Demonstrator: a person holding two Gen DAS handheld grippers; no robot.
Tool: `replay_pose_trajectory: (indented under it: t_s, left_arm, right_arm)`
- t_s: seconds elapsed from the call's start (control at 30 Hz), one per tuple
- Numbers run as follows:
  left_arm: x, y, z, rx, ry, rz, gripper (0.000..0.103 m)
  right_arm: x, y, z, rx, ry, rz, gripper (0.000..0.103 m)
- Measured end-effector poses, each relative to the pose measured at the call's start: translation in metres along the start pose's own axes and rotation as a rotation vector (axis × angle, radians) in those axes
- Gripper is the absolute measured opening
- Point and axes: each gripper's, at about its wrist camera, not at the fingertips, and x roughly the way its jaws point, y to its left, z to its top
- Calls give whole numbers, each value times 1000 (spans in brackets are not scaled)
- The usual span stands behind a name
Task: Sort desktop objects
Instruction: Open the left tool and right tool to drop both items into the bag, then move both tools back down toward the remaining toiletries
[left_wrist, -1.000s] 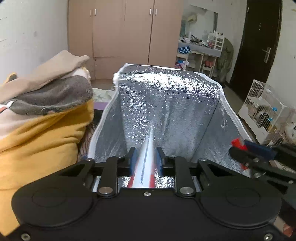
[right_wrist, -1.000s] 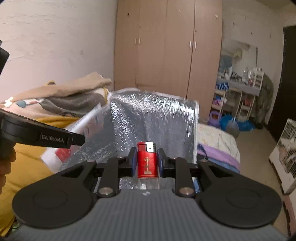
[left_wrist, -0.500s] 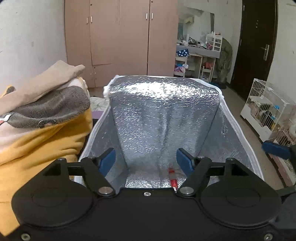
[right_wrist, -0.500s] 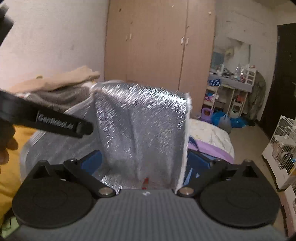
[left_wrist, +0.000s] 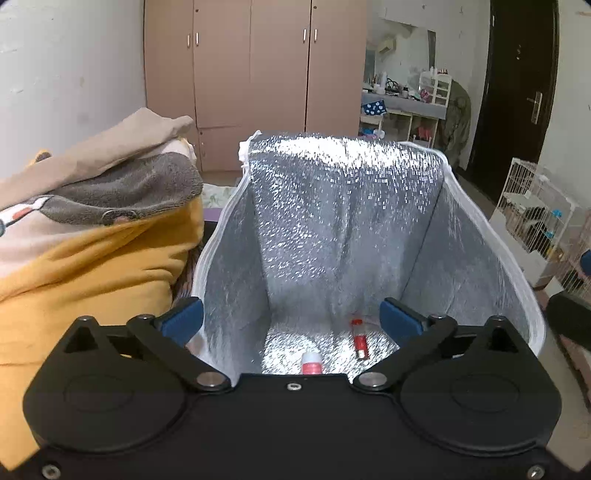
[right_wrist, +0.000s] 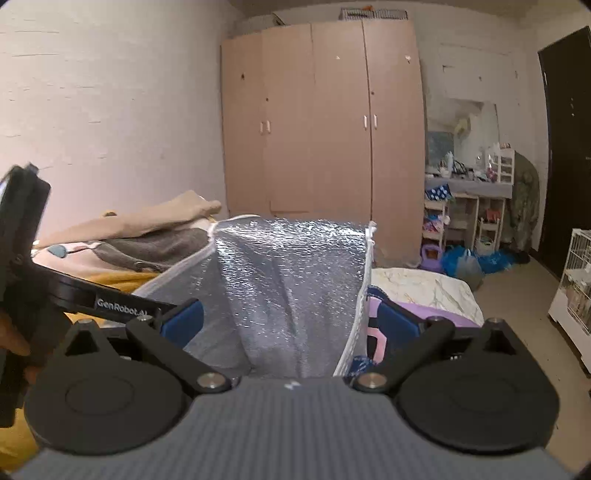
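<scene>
Both items have just been released: the left tongs (left_wrist: 291, 319) are opening with nothing between them, the right tongs (right_wrist: 291, 321) stand wide and empty. The lighter (left_wrist: 360, 339) and tube (left_wrist: 311, 363) now lie on the floor of the foil-lined bag (left_wrist: 332, 221); this pair is judged sorted.

Left gripper (left_wrist: 291, 319): a second ago shut on a red-and-white tube; its jaws are now opening, wide apart, nothing between them. The tube (left_wrist: 311, 363) now lies on the floor of the foil-lined bag (left_wrist: 332, 229), only its end visible past the gripper body. Right gripper (right_wrist: 291, 319): was clamped on a red lighter; jaws now stand wide and empty. The lighter (left_wrist: 360, 339) lies on the bag floor, just beside the tube.
</scene>
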Motion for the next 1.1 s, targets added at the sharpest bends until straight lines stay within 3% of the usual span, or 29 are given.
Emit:
replay_pose_trajectory:
  t_s: [0.4,0.67,0.87,1.1]
  left_arm:
    - [-41,-8,-73,44,-39,-14,103]
    - [-76,-2,-86,19,-102,-18,103]
    - [-87,3,-100,22,-86,-35,103]
    - [-74,13,-152,40,4,-43,103]
  right_arm:
    - [-43,25,-46,-25,14,10,103]
    - [-61,35,-65,-23,27,32,103]
    - [-73,39,-80,-21,54,41,103]
    - [-78,31,-117,23,138,25,103]
